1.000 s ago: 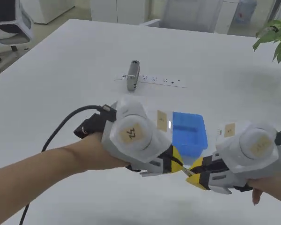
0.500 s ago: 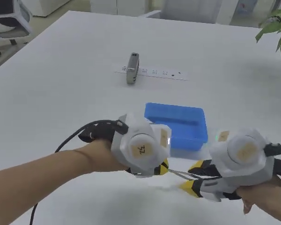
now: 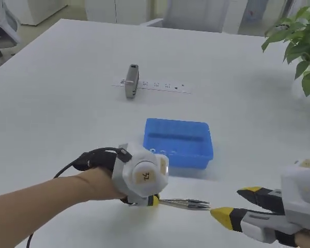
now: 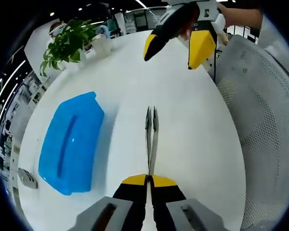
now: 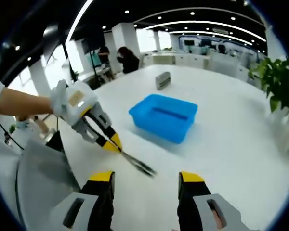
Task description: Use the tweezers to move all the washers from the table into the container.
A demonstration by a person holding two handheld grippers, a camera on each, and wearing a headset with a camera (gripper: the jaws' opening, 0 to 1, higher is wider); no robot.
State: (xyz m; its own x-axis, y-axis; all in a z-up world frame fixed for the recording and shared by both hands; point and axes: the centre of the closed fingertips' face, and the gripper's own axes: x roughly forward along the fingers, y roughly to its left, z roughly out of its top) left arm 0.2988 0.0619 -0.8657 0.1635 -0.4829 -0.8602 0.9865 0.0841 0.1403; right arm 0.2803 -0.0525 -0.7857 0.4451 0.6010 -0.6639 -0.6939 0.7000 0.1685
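The head view gives me a power strip and a grey block lying beyond the blue container, with a plant at the far right. The left gripper view adds a mesh chair back past the edge of the surface. The right gripper view adds a hall with people standing (too small to say more).

The left gripper is clamped narrow on the handle end of the tweezers. They point toward the right gripper, in front of the container. Their tips sit close together, low over the surface, and I cannot tell whether they touch it. The right gripper stands wide, holding nothing, just beyond those tips.
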